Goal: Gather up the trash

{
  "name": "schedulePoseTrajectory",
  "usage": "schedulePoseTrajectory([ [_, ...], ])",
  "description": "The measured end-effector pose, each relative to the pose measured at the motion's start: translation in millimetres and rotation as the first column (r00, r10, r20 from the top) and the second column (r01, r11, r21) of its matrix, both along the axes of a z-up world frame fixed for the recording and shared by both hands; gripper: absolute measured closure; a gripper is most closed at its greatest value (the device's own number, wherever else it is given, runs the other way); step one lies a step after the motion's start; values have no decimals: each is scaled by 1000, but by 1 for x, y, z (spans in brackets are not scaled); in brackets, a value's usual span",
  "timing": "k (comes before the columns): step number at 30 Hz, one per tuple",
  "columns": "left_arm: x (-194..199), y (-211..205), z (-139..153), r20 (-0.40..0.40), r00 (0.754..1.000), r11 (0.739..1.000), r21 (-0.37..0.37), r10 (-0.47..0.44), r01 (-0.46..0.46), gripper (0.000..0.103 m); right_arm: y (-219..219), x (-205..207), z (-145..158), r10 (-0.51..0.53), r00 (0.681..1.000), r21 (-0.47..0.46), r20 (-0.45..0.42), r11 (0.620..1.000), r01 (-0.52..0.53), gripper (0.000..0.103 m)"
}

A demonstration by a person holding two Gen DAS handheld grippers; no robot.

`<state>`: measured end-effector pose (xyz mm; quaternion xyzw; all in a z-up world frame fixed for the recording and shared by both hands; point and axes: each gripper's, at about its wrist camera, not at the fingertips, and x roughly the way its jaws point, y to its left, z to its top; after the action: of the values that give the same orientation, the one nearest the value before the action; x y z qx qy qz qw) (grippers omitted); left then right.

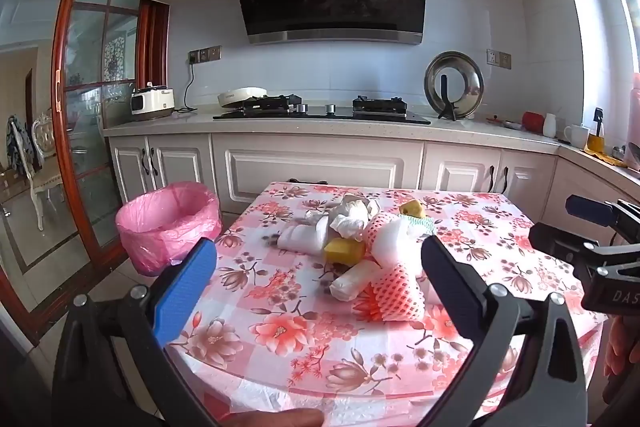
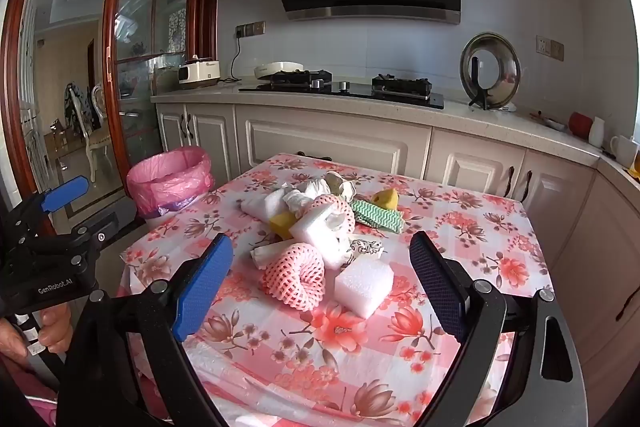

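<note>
- Left gripper [image 1: 320, 263] and right gripper [image 2: 322, 263] both hung spread wide, empty, above the near table edge.
- Trash pile [image 2: 320, 223] sat mid floral tablecloth [image 2: 460, 227]: foam nets, sponges, tissues.
- Pink-lined bin [image 1: 170, 223] stood beside the table's left corner.

We hold the left tool [image 1: 320, 259] level and pointing forward, its two fingers spread wide with nothing between them. The right tool [image 2: 322, 259] sits beside it at about the same height, fingers likewise spread wide and empty. In the right wrist view our left hand [image 2: 38, 331] wraps the left tool's handle; in the left wrist view our right hand [image 1: 620, 351] shows at the edge.
</note>
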<state>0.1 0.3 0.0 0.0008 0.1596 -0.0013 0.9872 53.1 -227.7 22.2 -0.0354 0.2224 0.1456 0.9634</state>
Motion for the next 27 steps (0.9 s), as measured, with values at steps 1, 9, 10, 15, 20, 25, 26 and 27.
schedulePoseTrajectory([
  [1, 0, 0, 0, 1, 1000, 1000, 0, -1, 1, 4, 0, 0, 0, 1, 1000, -1, -4, 1000, -1, 18],
  [9, 0, -3, 1, 5, 1000, 1000, 3, -19, 19, 4, -3, 0, 0, 4, 1000, 0, -4, 1000, -4, 18],
  [10, 1, -3, 1, 5, 1000, 1000, 2, -17, 17, 4, -4, 0, 0, 4, 1000, 2, -5, 1000, -4, 18],
  [15, -3, 6, 0, 1, 1000, 1000, -4, -7, 7, 4, -2, 0, 0, 1, 1000, 1, -3, 1000, -1, 18],
  [20, -3, 2, 0, 6, 1000, 1000, -3, 0, 0, 4, 0, 0, -1, 3, 1000, 1, -2, 1000, -3, 18],
  [25, -4, 4, 0, 8, 1000, 1000, 0, -3, 3, 4, -2, 1, 0, 1, 1000, 7, -6, 1000, -1, 18],
  [26, -4, 5, -1, 7, 1000, 1000, -1, -2, 2, 4, -3, 0, 0, 1, 1000, 8, -5, 1000, -1, 18],
  [27, -3, 5, -1, 6, 1000, 1000, -1, -2, 2, 4, -2, 1, 0, 1, 1000, 7, -5, 1000, -1, 18],
])
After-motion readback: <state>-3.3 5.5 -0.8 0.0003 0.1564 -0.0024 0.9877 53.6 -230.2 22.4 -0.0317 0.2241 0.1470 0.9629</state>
